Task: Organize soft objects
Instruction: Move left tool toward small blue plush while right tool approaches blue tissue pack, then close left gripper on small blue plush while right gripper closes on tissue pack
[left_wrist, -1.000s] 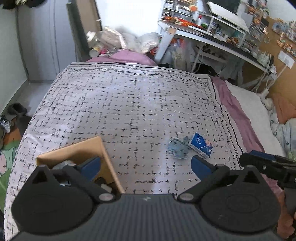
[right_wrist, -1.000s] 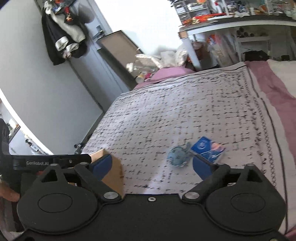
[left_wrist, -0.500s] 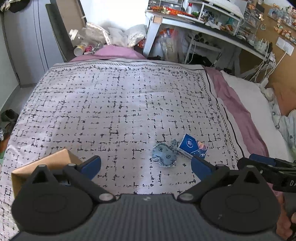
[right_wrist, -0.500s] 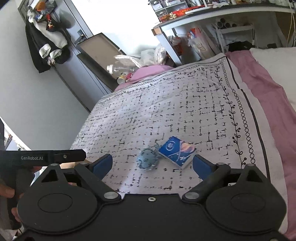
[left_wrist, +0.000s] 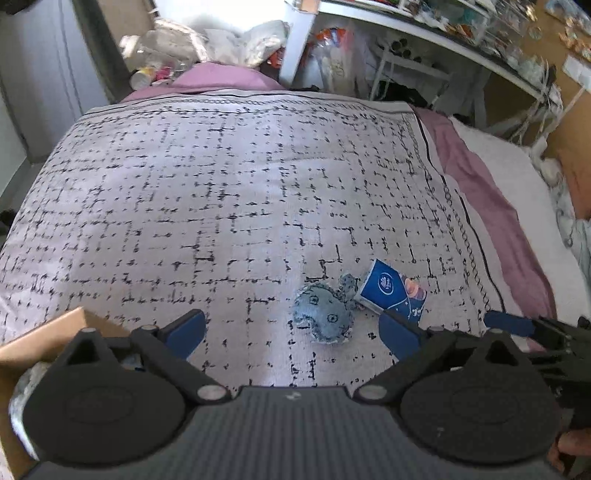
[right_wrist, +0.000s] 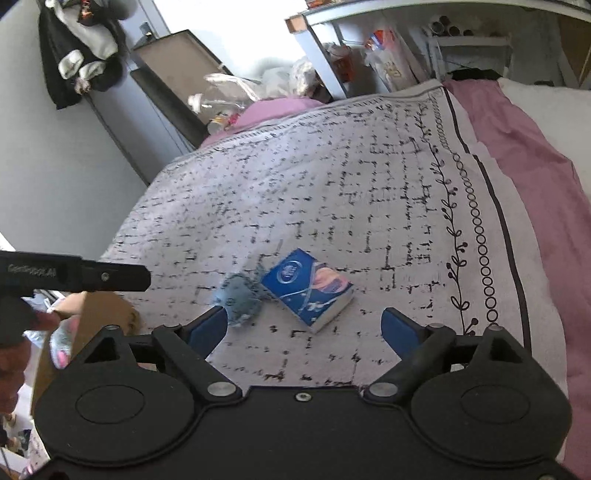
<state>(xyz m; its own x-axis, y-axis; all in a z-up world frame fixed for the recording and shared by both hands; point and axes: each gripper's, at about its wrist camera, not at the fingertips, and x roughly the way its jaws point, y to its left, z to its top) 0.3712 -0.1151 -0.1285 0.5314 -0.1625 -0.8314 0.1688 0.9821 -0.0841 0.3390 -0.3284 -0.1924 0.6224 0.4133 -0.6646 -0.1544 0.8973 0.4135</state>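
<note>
A small blue-grey plush (left_wrist: 323, 317) lies on the black-and-white patterned blanket (left_wrist: 221, 206), touching a blue tissue pack (left_wrist: 391, 291) to its right. My left gripper (left_wrist: 291, 332) hangs open just above the blanket; the plush sits between its fingertips, nearer the right one, untouched. In the right wrist view the pack (right_wrist: 308, 291) lies just beyond my right gripper (right_wrist: 303, 330), whose jaws are closing but still wide, their pads clear of it. The plush (right_wrist: 238, 299) sits by its left fingertip.
An open cardboard box (left_wrist: 55, 332) holding soft things stands at the blanket's near left corner, also seen as the box (right_wrist: 99, 314). A pink sheet (left_wrist: 491, 206) runs along the right. Bags (left_wrist: 221, 40) and a cluttered desk (left_wrist: 424, 33) lie beyond the bed's far end.
Both grippers have come down and closer to the plush and the tissue pack, which now look larger. The left gripper has shifted right, away from the box. The right jaws have narrowed slightly.
</note>
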